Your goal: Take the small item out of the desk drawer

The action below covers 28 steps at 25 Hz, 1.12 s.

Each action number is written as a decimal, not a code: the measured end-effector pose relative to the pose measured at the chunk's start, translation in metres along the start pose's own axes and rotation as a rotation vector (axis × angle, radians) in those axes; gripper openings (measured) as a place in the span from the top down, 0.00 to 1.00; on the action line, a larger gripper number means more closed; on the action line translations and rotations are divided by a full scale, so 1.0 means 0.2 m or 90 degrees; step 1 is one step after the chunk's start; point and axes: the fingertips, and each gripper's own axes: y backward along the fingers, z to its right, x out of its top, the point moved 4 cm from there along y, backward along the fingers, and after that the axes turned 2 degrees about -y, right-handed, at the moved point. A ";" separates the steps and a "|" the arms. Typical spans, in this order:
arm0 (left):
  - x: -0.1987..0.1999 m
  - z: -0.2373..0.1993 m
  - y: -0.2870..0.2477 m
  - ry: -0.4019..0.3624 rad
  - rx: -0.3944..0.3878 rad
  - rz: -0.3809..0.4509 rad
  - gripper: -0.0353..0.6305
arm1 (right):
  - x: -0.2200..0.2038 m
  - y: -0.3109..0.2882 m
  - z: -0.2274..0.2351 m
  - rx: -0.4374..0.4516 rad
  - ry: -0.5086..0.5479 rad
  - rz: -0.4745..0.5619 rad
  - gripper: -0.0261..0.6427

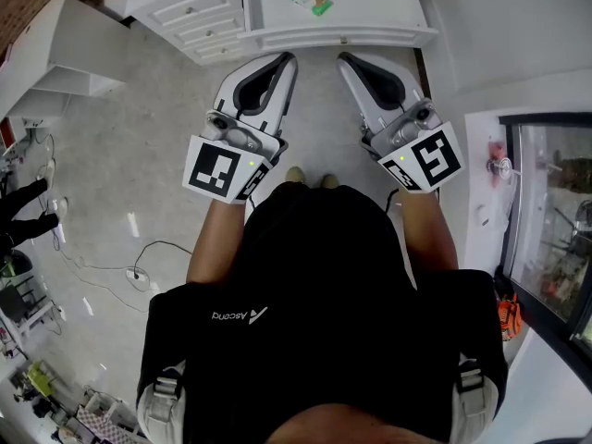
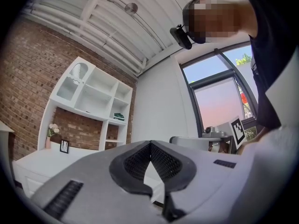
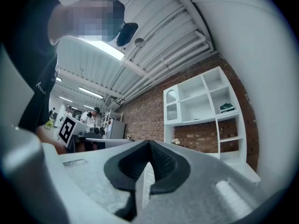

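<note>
A white desk (image 1: 370, 7) stands ahead of me, with a stack of drawers (image 1: 197, 15) at its left end, all closed. No small item shows from the drawers. A green-printed card (image 1: 311, 1) lies on the desk top. My left gripper (image 1: 285, 60) and right gripper (image 1: 344, 59) are held side by side at waist height, pointing toward the desk's front edge, short of it. Both are shut with nothing between them. In the left gripper view the dark pads (image 2: 135, 164) meet at the tip. The pads (image 3: 163, 167) do the same in the right gripper view.
A white shelf unit (image 2: 91, 97) stands against a brick wall above the desk. A glass-fronted case (image 1: 555, 220) is at my right, and a cable (image 1: 139, 268) trails on the floor at my left. People (image 3: 96, 116) stand far off in the room.
</note>
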 end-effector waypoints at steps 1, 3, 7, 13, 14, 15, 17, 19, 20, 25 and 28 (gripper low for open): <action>0.01 -0.02 0.01 0.001 -0.002 0.003 0.95 | 0.00 -0.01 -0.01 -0.003 0.001 0.001 0.96; 0.01 -0.06 0.04 -0.003 -0.003 -0.003 0.95 | -0.01 -0.05 -0.03 -0.009 0.004 0.001 0.96; -0.01 -0.15 0.08 -0.011 -0.008 -0.013 0.95 | -0.03 -0.11 -0.05 -0.023 0.013 -0.001 0.96; -0.01 -0.26 0.10 -0.007 -0.016 -0.007 0.95 | -0.04 -0.18 -0.05 -0.040 0.027 -0.010 0.96; -0.01 -0.27 0.10 -0.006 -0.015 -0.006 0.95 | -0.04 -0.20 -0.05 -0.042 0.029 -0.011 0.96; -0.01 -0.30 0.10 -0.005 -0.014 -0.005 0.95 | -0.04 -0.21 -0.04 -0.042 0.031 -0.011 0.96; -0.01 -0.34 0.08 -0.003 -0.010 -0.003 0.95 | -0.05 -0.24 -0.02 -0.042 0.037 -0.014 0.96; -0.02 -0.37 0.06 -0.003 -0.008 -0.002 0.95 | -0.06 -0.27 0.01 -0.041 0.041 -0.018 0.96; -0.03 -0.39 0.05 -0.003 -0.007 -0.002 0.95 | -0.07 -0.28 0.03 -0.041 0.043 -0.020 0.96; -0.07 -0.49 -0.04 -0.007 0.005 -0.005 0.95 | -0.12 -0.37 0.15 -0.032 0.050 -0.025 0.96; -0.09 -0.55 -0.12 -0.011 0.013 -0.009 0.95 | -0.14 -0.43 0.23 -0.024 0.060 -0.030 0.96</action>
